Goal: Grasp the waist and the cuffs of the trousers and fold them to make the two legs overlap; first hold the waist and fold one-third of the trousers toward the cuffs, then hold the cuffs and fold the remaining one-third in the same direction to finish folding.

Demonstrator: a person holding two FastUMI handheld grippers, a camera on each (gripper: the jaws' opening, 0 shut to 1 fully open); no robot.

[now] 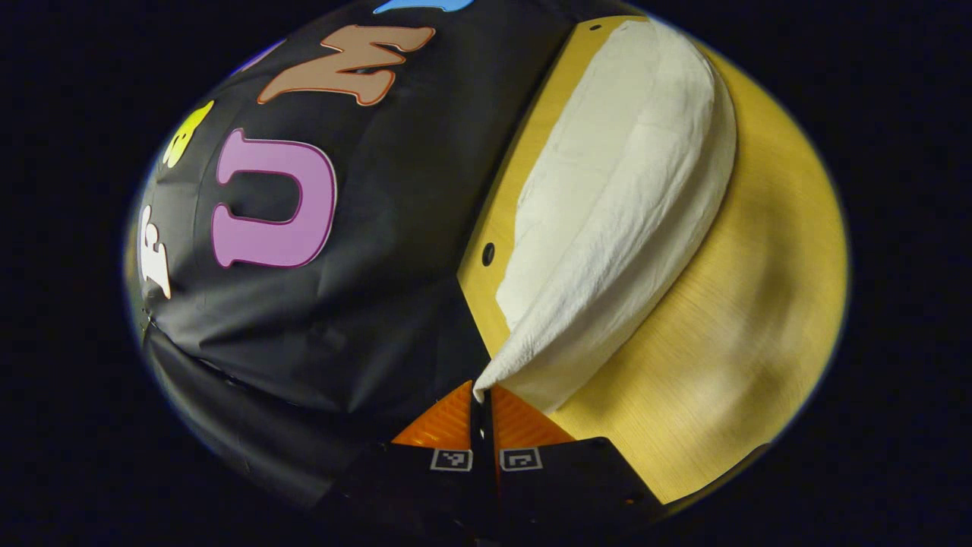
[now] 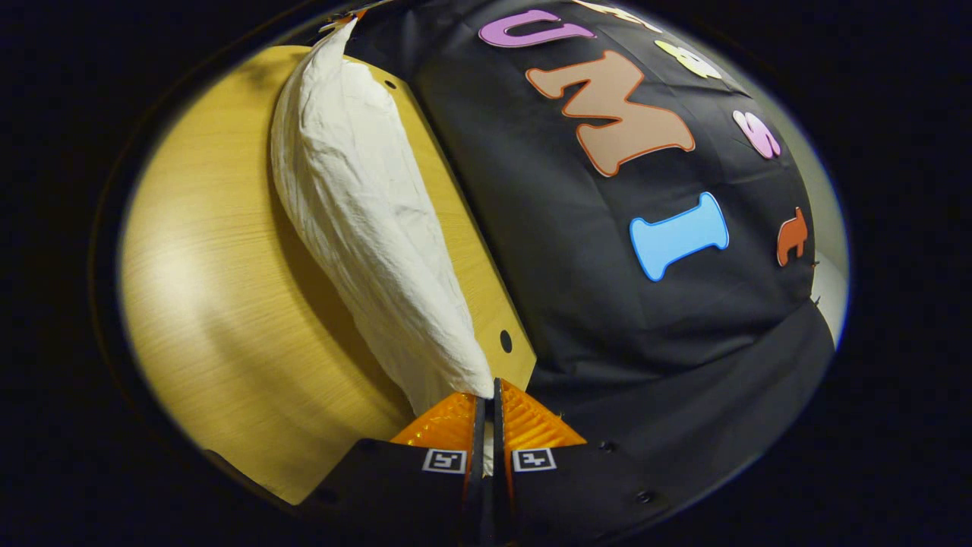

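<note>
Over table (image 1: 729,319), both grippers pinch trousers (image 1: 607,197) (lifted).

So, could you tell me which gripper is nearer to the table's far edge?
Neither, as far as I can tell: the left gripper and right gripper each pinch an end of the trousers beside that table edge.

The right gripper (image 2: 487,403) pinches an end of the white trousers (image 2: 364,205) between both fingers; the cloth stretches ahead over the wooden table (image 2: 213,289) lying to its left.
</note>
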